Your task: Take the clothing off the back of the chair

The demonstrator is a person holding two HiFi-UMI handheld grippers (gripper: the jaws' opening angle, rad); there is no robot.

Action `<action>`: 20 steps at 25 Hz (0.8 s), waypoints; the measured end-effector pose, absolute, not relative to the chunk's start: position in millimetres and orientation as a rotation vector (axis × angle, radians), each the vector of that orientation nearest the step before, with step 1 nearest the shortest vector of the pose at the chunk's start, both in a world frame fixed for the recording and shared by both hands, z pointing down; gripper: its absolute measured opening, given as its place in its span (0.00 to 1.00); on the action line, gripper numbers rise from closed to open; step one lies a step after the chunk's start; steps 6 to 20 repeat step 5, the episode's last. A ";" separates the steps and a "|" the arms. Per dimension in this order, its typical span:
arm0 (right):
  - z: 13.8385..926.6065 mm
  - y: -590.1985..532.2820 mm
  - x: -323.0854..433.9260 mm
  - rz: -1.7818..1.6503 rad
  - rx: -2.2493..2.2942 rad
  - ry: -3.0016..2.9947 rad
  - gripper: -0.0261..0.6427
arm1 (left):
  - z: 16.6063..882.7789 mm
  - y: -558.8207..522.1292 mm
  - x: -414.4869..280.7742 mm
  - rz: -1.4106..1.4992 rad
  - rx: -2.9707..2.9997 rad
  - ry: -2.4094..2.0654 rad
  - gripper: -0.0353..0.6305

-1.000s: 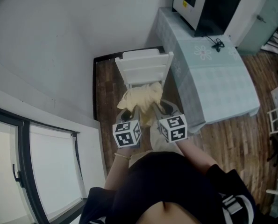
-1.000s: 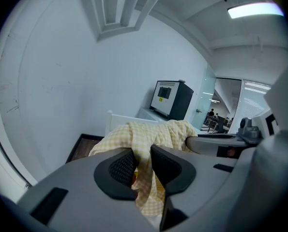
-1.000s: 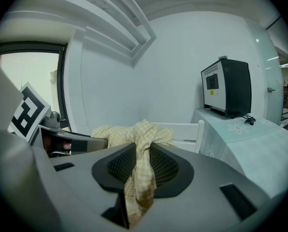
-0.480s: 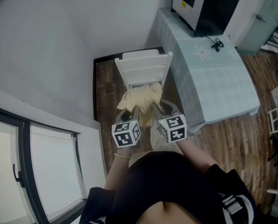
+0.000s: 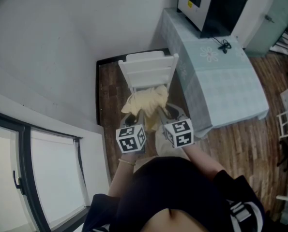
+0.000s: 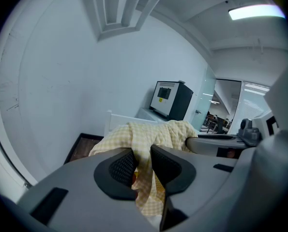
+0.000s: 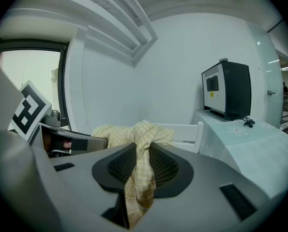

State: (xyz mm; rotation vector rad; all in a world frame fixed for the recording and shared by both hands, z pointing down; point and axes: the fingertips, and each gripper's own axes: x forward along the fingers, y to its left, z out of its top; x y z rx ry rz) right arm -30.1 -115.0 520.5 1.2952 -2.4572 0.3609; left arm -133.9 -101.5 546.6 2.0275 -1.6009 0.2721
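Head view: clothing [image 5: 144,100] bunched, long axis running left-right

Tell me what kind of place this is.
Probably a corner of an office or lab room: a white chair by the wall, a cloth-covered table carrying a boxy machine, and a big window.

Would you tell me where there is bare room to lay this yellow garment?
The table is bare from the black cable by the box to its near edge; the wooden floor beside it is open. Crowded: the chair and garment, between wall and table.
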 end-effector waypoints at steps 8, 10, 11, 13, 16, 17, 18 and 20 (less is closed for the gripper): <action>519.6 -116.2 -28.9 0.354 1.302 -2.458 0.18 | 544.5 -102.3 -133.3 0.269 2.033 -1.600 0.18; 519.6 -116.2 -28.9 0.354 1.302 -2.458 0.18 | 544.5 -102.3 -133.3 0.269 2.033 -1.600 0.18; 519.6 -116.2 -28.9 0.354 1.302 -2.458 0.18 | 544.5 -102.3 -133.3 0.269 2.033 -1.600 0.18; 519.6 -116.2 -28.9 0.354 1.302 -2.458 0.18 | 544.5 -102.3 -133.3 0.269 2.033 -1.600 0.18; 519.6 -116.2 -28.9 0.354 1.302 -2.458 0.18 | 544.5 -102.3 -133.3 0.269 2.033 -1.600 0.18; 519.6 -116.2 -28.9 0.354 1.302 -2.458 0.18 | 544.5 -102.3 -133.3 0.269 2.033 -1.600 0.18; 519.6 -116.2 -28.9 0.354 1.302 -2.458 0.18 | 544.5 -102.3 -133.3 0.269 2.033 -1.600 0.18; 519.6 -116.2 -28.9 0.354 1.302 -2.458 0.18 | 544.5 -102.3 -133.3 0.269 2.033 -1.600 0.18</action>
